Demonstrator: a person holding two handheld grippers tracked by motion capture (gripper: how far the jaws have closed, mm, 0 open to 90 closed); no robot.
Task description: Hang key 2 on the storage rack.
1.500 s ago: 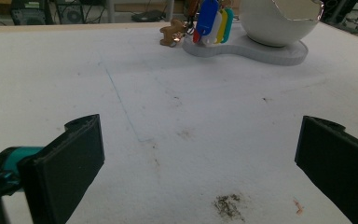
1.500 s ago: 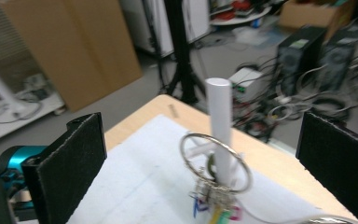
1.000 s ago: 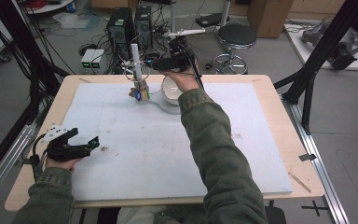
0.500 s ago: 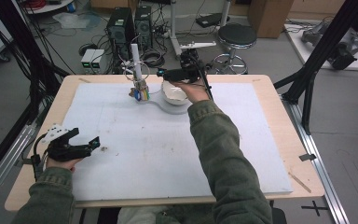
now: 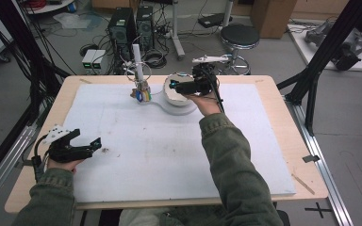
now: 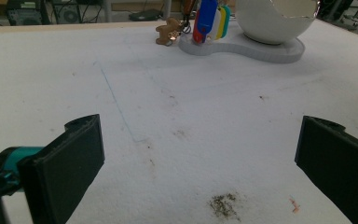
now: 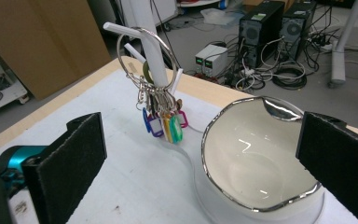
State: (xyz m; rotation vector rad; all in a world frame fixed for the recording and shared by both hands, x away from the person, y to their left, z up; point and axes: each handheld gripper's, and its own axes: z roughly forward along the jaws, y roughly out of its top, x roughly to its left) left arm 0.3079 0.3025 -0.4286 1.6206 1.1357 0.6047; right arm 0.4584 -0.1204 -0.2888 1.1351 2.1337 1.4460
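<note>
Wearing olive-green sleeves with ribbed cuffs on both forearms. Carrying a black left gripper with a white plate, broad flat black jaws and a teal fitting. Trailing a black cable from the black right gripper.

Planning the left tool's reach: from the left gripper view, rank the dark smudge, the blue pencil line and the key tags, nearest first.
1. Dark smudge, between the left tool's jaws.
2. Blue pencil line, mid-mat, left.
3. Key tags, far edge, beside the white bowl.
</note>
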